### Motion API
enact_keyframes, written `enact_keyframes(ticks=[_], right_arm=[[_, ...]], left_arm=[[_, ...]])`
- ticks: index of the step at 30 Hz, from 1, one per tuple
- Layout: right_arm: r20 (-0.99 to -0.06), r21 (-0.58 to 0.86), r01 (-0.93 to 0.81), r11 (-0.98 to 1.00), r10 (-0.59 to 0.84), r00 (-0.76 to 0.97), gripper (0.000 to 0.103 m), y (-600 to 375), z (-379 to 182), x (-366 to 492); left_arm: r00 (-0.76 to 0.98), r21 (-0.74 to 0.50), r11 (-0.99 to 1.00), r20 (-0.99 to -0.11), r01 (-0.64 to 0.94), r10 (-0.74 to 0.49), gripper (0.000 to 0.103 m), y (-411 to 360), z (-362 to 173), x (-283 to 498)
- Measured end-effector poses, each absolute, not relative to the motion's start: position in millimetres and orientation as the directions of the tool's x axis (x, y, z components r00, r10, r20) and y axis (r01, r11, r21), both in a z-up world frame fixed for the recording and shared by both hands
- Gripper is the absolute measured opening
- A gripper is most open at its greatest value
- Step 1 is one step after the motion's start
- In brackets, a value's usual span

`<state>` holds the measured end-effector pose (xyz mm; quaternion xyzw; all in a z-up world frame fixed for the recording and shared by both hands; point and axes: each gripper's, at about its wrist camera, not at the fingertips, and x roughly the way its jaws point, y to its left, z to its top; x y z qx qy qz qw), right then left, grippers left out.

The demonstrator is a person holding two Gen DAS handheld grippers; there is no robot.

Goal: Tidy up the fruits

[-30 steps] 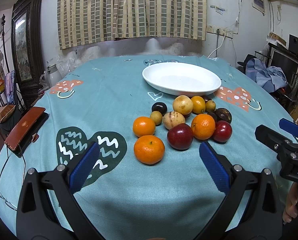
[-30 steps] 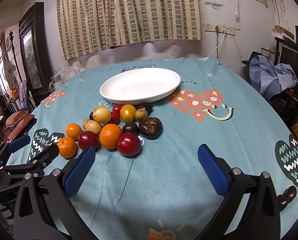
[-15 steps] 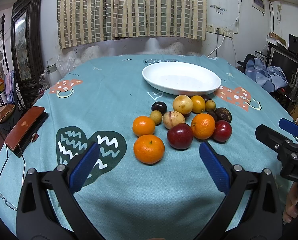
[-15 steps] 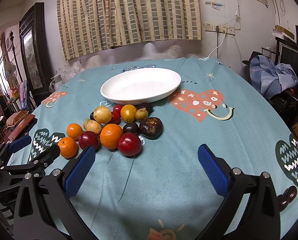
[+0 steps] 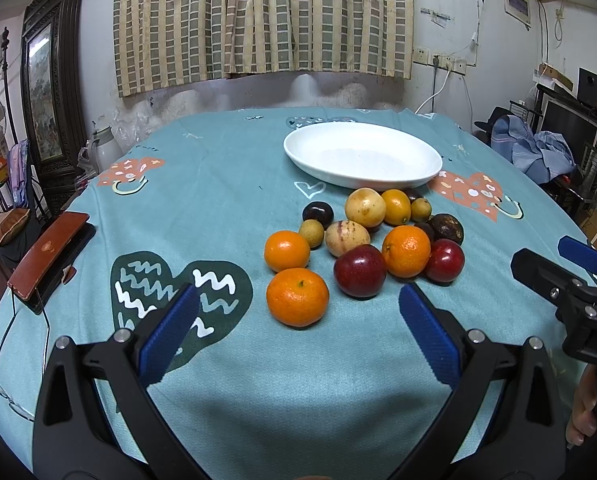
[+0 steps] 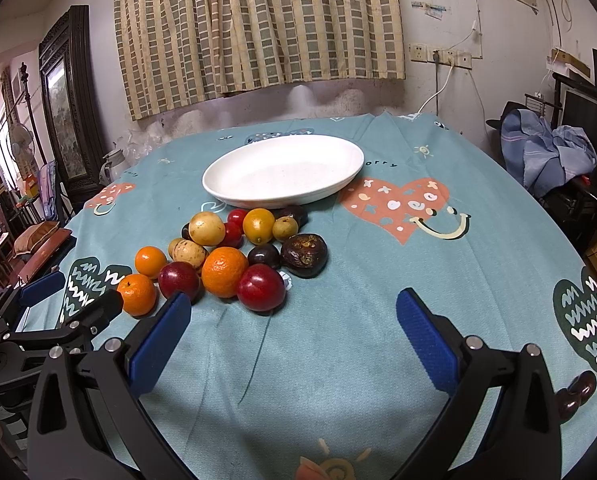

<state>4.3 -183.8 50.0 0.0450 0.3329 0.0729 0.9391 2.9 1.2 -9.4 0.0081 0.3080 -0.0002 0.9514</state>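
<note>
The fruits [image 5: 362,240] lie clustered on the tabletop [image 5: 226,208] at centre frame in the left wrist view, just below the white dish [image 5: 362,156]. The dish holds nothing. The cluster comprises oranges, red plums, yellow and dark fruits, most of them touching; the nearest orange [image 5: 297,297] sits at the lower left of the group.

The left gripper [image 5: 298,326] hovers at the lower frame edge, jaws spread wide, gripping nothing, just short of that orange. The right gripper [image 6: 292,334] hovers likewise, jaws spread, with a red plum [image 6: 261,287] just beyond its left finger.
</note>
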Motion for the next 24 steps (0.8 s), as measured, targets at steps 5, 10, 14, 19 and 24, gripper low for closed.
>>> enact_keyframes(ticks=[5,10,14,19,24], right_arm=[[-0.619,0.134,-0.107,0.985,0.167,0.767,0.102,-183,50,4],[-0.619,0.135,-0.107,0.985,0.168,0.767,0.102,-185,50,5],[-0.619,0.135,-0.107,0.985,0.168,0.767,0.102,-186,50,5],[-0.615,0.139,-0.106,0.985,0.170,0.770,0.102,-188,49,5],[-0.591,0.187,-0.104,0.977,0.196,0.782,0.102,-188,52,1]], left_arm=[[0.810,0.016,1.000,-0.587,0.006,0.004,0.101,1,-9,3],[0.809,0.016,1.000,-0.587,0.007,0.004,0.101,1,-9,4],[0.808,0.015,1.000,-0.589,0.005,0.004,0.101,1,-10,4],[0.805,0.006,1.000,-0.593,0.016,-0.010,0.101,2,-11,4],[0.747,-0.078,0.996,-0.660,0.044,-0.084,0.101,11,-28,13]])
